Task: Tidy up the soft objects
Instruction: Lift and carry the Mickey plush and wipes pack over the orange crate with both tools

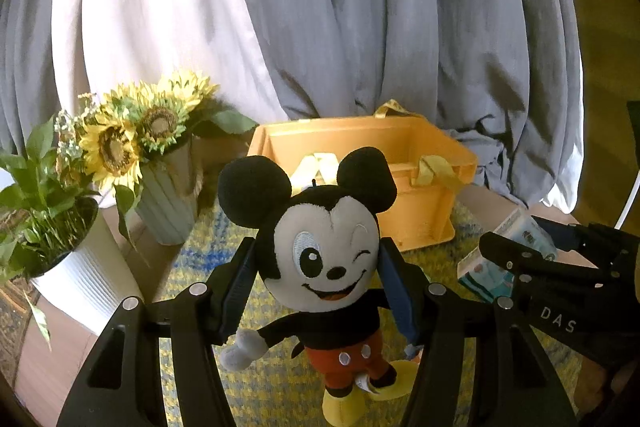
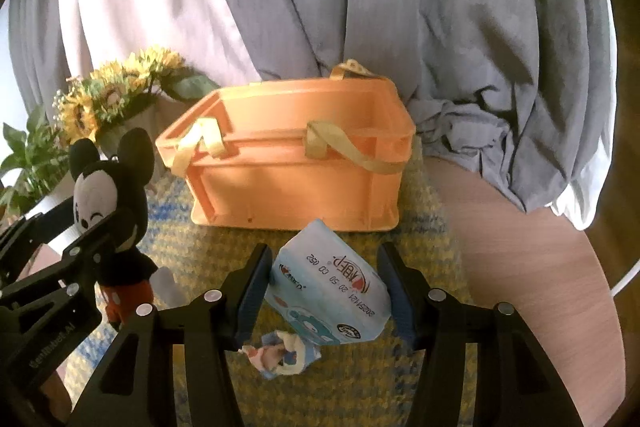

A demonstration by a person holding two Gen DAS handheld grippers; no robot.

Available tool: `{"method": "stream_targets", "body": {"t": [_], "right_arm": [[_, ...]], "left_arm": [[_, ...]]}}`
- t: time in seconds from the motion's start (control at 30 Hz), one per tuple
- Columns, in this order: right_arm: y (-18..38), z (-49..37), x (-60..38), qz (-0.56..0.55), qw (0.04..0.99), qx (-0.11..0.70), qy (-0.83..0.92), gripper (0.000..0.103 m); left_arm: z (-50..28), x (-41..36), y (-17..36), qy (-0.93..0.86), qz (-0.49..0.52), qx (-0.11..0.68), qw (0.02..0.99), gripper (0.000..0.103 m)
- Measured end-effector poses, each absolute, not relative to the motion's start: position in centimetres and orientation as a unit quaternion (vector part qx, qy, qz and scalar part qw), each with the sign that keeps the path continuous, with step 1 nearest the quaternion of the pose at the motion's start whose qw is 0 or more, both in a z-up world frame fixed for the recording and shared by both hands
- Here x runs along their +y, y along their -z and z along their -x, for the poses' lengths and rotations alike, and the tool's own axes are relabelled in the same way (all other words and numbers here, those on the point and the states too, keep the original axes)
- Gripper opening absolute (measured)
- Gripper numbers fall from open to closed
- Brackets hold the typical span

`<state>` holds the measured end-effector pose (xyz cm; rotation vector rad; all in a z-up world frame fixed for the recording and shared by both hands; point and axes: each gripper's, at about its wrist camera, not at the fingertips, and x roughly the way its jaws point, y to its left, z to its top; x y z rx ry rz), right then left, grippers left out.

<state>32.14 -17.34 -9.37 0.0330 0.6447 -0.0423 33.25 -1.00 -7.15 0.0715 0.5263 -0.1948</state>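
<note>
Orange crate [image 2: 296, 163] waits on the woven mat [image 1: 200, 259] as I hold one soft item in each gripper. My left gripper [image 1: 320, 291] clamps the plush mouse [image 1: 324, 267] by its head, feet dangling; my right gripper [image 2: 324, 291] pinches the tissue pack [image 2: 332, 291] aloft. To finish well, I should carry both over the rim, clear the straps [image 2: 344, 147], and release low.

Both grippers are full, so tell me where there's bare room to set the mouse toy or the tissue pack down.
The orange bin looks empty where visible. The checked mat is bare in front of it. Bare tabletop lies right of the mat. The sunflower vase and white planter crowd the left.
</note>
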Motion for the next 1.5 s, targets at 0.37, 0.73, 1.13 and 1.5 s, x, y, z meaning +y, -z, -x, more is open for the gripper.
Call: {"method": "stream_targets", "body": {"t": [0.37,0.73,1.13,1.5], "right_arm": [[6.0,-32.8,-16.7,-0.018,0.964,0.266,0.011,0.056],[2.3,-34.1,-15.8,-0.014,0.979,0.204,0.003,0.056],[-0.4,-36.5,-15.8,-0.015,0.985,0.175,0.002,0.056],[-1.9,-39.9,-16.3,-0.010,0.987,0.159,0.007,0.056]], "left_arm": [[-34.4,-0.2,4.2,0.110,-0.012,0.224,0.968,0.059],[-36.1,0.1,0.6,0.112,-0.028,0.166,0.979,0.059],[-38.3,-0.2,-2.2,0.118,-0.045,0.123,0.984,0.059],[-42.2,-1.0,-3.7,0.119,-0.058,0.105,0.986,0.059]]}}
